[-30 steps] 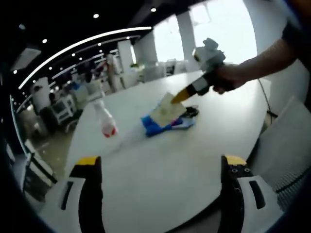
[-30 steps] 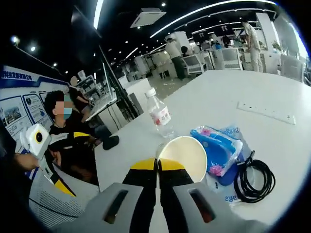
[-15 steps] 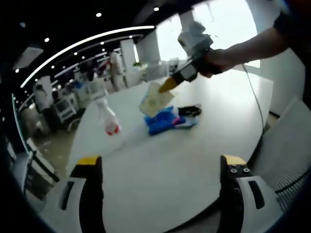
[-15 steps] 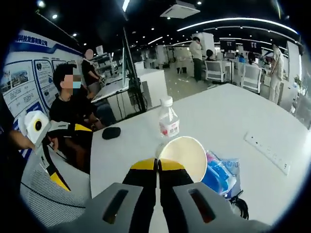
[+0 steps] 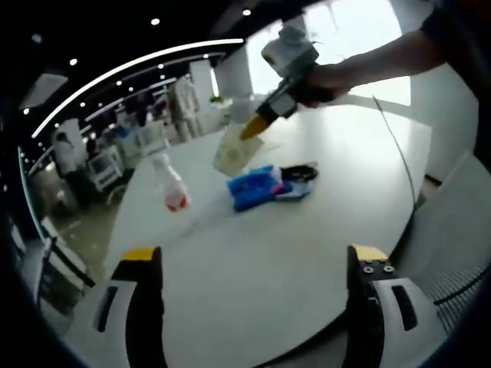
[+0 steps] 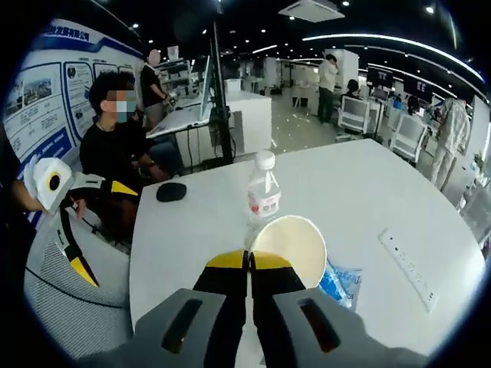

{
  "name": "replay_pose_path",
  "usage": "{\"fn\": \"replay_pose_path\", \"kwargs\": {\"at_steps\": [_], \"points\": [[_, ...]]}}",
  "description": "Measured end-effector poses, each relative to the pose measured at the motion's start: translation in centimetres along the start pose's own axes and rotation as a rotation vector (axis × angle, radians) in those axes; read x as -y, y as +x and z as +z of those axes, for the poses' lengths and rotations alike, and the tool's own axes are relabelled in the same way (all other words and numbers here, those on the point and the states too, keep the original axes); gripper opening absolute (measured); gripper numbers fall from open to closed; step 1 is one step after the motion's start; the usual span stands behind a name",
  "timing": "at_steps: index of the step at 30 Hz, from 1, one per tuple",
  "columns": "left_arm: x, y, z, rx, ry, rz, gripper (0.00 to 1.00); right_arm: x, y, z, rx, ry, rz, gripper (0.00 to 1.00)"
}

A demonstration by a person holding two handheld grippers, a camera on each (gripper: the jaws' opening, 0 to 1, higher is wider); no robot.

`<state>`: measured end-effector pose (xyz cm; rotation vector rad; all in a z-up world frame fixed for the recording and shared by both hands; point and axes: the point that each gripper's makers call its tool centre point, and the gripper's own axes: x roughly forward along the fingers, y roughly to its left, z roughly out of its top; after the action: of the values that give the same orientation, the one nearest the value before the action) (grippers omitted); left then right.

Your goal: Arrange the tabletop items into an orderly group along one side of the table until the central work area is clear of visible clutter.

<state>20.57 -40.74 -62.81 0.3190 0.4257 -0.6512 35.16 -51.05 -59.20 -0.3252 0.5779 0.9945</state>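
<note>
The right gripper [image 6: 248, 264], at the bottom centre of the right gripper view, has its yellow-tipped jaws pressed together on the rim of a cream paper cup [image 6: 290, 245], whose open mouth faces the camera. In the left gripper view the same cup [image 5: 231, 151] hangs in the air above the white round table [image 5: 253, 261], in the upper middle of the frame, pinched by that gripper [image 5: 253, 127] in a person's hand [image 5: 322, 77]. The left gripper [image 5: 253, 264] sits at the bottom of its own view with its jaws spread wide apart, holding nothing.

By my reading the tidying is only begun: the cup is lifted but not yet set down. A clear plastic water bottle with a red label [image 5: 169, 186] stands left of centre, a blue plastic packet [image 5: 255, 186] lies just beside a coiled black cable [image 5: 301, 172] near the frame's middle, and all three look to be waiting for grouping along one edge.

The right gripper view adds a small black oval object [image 6: 171, 192] on the table at centre left, a white power strip [image 6: 410, 268] at right, and seated and standing people behind. The left gripper view alone shows the cable and the cup's height above the table.
</note>
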Motion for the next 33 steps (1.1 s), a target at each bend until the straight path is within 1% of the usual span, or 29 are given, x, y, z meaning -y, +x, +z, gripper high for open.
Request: {"fn": "replay_pose_path", "kwargs": {"at_steps": [6, 8, 13, 19, 22, 23, 24, 28, 31, 33], "points": [[-0.1, 0.1, -0.2, -0.01, 0.004, 0.001, 0.96, 0.1, 0.8, 0.3, -0.064, -0.081, 0.019, 0.0], [-0.1, 0.1, -0.3, -0.014, 0.004, 0.002, 0.95, 0.2, 1.1, 0.5, -0.074, -0.107, 0.024, 0.0], [-0.1, 0.2, -0.2, -0.011, -0.002, -0.003, 0.95, -0.1, 2.0, 0.3, -0.125, -0.165, 0.054, 0.0], [0.0, 0.3, -0.3, -0.023, -0.003, -0.006, 0.94, -0.1, 3.2, 0.3, -0.173, -0.219, 0.083, 0.0], [-0.1, 0.3, -0.3, -0.026, -0.008, -0.005, 0.93, 0.2, 4.1, -0.1, -0.214, -0.236, 0.091, 0.0], [-0.1, 0.3, -0.3, -0.026, -0.008, -0.004, 0.93, 0.4, 4.5, -0.3, -0.228, -0.256, 0.088, 0.0], [-0.1, 0.3, -0.3, -0.027, -0.008, -0.004, 0.93, 0.6, 4.7, -0.4, -0.235, -0.266, 0.089, 0.0], [-0.3, 0.4, -0.5, -0.035, -0.01, 0.001, 0.92, 1.3, 5.7, -0.6, -0.243, -0.26, 0.086, 0.0], [-0.3, 0.4, -0.6, -0.039, -0.015, -0.002, 0.91, 1.5, 6.4, -1.3, -0.27, -0.294, 0.081, 0.0], [-0.3, 0.5, -0.7, -0.048, -0.01, -0.003, 0.91, 1.7, 6.9, -1.6, -0.279, -0.299, 0.078, 0.0]]}}
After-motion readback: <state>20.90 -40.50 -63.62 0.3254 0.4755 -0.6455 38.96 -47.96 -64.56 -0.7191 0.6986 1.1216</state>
